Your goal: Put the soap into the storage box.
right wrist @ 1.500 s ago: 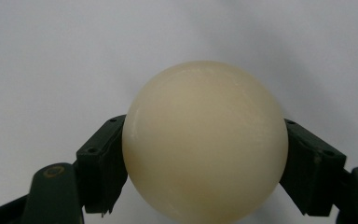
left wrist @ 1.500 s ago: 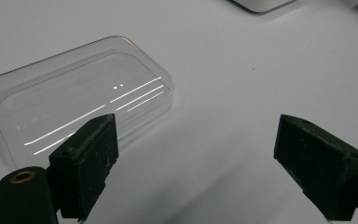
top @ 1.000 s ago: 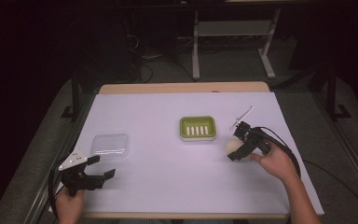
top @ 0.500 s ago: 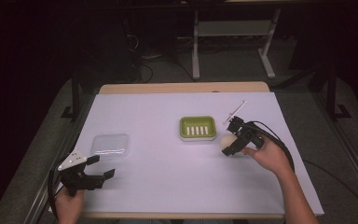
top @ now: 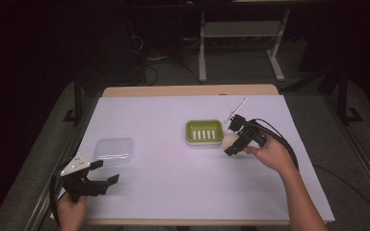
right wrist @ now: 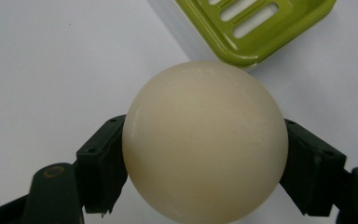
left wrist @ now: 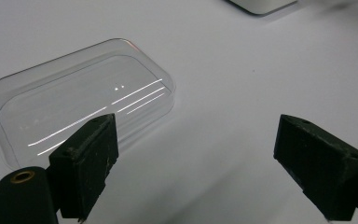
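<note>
Gripping a cream ball between both pads, the right gripper sits at about 3 o'clock on the bench, close beside the green slotted dish. Its own gripper view shows what the high view cannot: the ball is pinched at its widest part and hangs above the white sheet, with a corner of the dish at 1 o'clock behind it. From above, the ball is just a pale spot at the dish's right edge.

At 7 o'clock, near the front edge, the left gripper stands wide with nothing between its jaws. Its view shows the clear plastic lid lying flat just ahead, at 11 o'clock.

Open white surface spreads between the two grippers and toward the far edge. A thin white stick lies at 1 o'clock beyond the right gripper.
</note>
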`<state>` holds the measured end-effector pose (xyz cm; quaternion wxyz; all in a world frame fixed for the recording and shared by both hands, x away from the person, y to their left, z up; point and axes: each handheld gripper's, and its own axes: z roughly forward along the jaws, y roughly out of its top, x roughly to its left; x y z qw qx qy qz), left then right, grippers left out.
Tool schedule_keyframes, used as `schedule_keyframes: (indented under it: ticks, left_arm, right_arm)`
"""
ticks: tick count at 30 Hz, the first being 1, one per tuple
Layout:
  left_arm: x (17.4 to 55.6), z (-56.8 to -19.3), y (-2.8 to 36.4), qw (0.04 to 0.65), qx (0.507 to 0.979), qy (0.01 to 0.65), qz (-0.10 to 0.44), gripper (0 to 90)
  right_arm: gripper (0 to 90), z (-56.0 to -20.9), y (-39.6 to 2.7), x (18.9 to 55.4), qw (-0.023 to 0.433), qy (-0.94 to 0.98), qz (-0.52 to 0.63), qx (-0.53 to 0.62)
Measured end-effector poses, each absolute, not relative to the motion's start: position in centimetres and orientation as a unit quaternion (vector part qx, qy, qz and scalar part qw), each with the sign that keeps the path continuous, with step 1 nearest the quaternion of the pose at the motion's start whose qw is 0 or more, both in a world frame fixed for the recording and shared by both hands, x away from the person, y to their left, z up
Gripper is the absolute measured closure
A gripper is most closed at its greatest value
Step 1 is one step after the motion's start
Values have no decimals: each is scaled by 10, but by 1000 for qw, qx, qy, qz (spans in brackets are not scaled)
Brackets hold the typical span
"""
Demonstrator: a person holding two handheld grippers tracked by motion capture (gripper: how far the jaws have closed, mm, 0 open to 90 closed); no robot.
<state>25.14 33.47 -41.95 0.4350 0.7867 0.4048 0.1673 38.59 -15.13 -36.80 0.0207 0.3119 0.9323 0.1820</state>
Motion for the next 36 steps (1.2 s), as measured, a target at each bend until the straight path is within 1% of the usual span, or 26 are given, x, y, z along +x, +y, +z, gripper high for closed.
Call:
schedule_keyframes:
  ticks: [24, 36]
  left_arm:
    - [251, -419, 335, 438, 786, 403, 167, 129]
    - [251, -419, 336, 435, 787, 404, 166, 129]
  right_arm:
    - [239, -357, -124, 413, 25, 937, 179, 300]
    - [239, -357, -109, 422, 24, 939, 172, 295]
